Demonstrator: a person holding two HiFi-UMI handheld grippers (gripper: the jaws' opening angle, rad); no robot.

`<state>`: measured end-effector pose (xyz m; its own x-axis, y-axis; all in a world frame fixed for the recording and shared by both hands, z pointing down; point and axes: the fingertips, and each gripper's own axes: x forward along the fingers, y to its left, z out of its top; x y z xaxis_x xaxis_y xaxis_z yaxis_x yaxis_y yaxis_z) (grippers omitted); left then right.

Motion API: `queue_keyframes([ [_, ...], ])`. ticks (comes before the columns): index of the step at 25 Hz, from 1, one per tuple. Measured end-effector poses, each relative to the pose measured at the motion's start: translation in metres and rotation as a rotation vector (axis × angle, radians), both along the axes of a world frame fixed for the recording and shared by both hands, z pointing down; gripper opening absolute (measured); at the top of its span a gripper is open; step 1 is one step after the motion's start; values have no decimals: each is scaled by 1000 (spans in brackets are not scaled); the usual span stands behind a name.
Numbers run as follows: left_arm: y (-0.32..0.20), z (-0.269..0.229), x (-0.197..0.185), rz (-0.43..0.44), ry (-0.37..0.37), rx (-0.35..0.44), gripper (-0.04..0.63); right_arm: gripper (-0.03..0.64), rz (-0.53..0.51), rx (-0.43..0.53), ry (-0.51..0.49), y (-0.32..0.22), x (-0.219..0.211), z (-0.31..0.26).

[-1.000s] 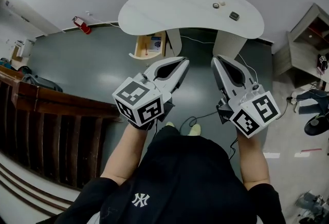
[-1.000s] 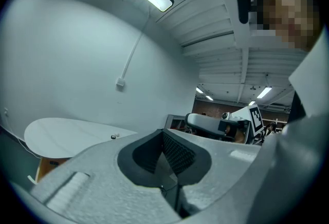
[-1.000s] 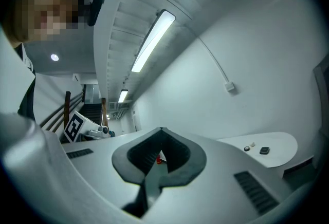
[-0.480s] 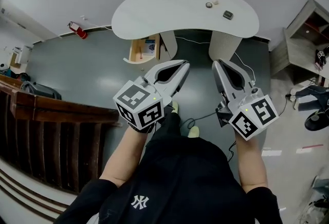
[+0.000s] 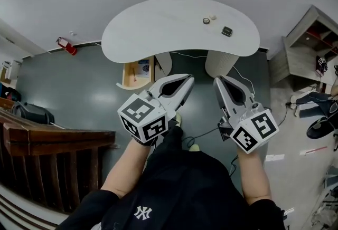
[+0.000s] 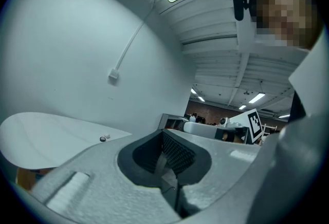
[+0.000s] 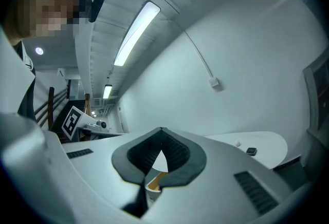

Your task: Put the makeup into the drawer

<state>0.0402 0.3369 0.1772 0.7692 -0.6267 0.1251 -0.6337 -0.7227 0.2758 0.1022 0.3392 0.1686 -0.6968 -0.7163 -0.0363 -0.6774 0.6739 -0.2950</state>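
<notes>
You held the left tool point(image 5: 186, 79) and the right tool point(image 5: 217, 80) side by side, each pressed together and empty. The makeup point(image 5: 226, 31) lay on the white bench point(image 5: 158, 28), well apart from both tools, with the wooden drawer point(image 5: 138, 69) underneath.

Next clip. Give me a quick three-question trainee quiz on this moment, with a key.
1. True or false: the left gripper holds a makeup item.
2. How many small items lie on the white table?
3. The wooden drawer under the table stands: A open, B shut.
Key: 1 false, its jaws are together and empty; 2 three; 3 A.
</notes>
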Motion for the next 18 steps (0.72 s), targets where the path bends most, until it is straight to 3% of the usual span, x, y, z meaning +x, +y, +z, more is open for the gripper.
queue_keyframes([
  [11,-143,18,-26,150,-34,-25,9,14,141,-70,37,-134,-40,12],
  [18,-203,31,-28,236,-37,-36,10,14,218,-105,66,-186,-51,21],
])
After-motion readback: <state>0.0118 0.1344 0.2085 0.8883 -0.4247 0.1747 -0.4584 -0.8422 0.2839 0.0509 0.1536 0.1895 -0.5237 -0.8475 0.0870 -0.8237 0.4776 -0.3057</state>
